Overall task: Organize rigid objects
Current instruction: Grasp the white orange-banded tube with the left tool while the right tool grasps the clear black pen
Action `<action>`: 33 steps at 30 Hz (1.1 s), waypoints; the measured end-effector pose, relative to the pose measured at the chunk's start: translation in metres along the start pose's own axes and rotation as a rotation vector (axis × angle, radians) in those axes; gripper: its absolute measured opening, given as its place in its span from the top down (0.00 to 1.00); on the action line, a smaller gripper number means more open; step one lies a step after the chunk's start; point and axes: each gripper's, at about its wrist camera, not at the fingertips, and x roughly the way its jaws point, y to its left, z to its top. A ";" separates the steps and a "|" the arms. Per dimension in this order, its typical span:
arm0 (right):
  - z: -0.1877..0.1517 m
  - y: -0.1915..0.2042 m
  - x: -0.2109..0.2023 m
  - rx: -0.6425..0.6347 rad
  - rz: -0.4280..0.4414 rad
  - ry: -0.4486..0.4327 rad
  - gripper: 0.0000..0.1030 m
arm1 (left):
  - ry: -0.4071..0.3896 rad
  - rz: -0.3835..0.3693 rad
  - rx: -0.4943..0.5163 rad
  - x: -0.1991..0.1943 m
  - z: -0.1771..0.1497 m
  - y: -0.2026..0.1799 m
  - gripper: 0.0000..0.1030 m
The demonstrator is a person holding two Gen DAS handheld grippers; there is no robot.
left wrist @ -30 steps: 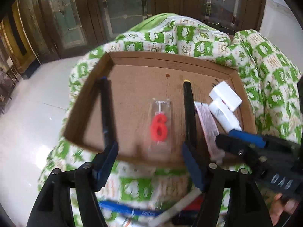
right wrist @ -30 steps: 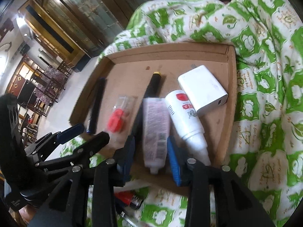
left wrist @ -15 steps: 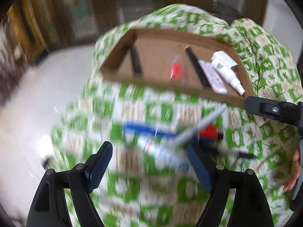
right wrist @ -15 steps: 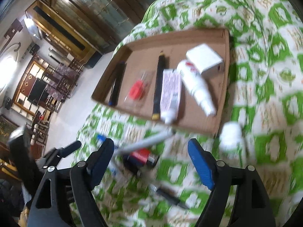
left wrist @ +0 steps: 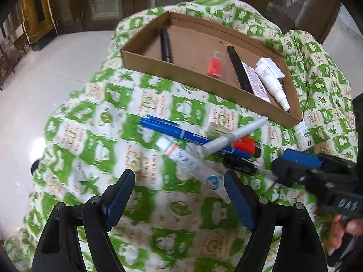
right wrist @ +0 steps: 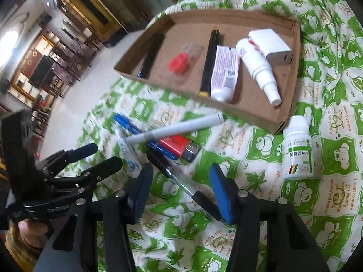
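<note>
Green quilt (right wrist: 329, 72) | clear pen (right wrist: 181, 181) between right jaws, closing | untouched

The right gripper (right wrist: 181, 191), jaws just closing, straddles a clear pen (right wrist: 181, 181) on green-patterned cloth (right wrist: 261, 215).

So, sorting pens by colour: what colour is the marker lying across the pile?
Light grey marker, clearest in the right wrist view.
</note>
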 end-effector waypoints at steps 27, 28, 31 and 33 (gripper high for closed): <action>-0.011 0.028 0.035 -0.182 -0.171 0.130 0.75 | 0.096 0.048 0.029 0.027 0.009 0.000 0.86; -0.010 0.027 0.033 -0.162 -0.125 0.128 0.77 | 0.092 0.055 0.033 0.028 0.010 -0.002 0.83; -0.009 0.026 0.031 -0.109 -0.048 0.142 0.81 | 0.087 0.058 0.028 0.033 0.021 -0.007 0.73; -0.008 0.024 0.032 -0.094 -0.040 0.151 0.82 | 0.080 0.052 0.023 0.035 0.028 -0.008 0.67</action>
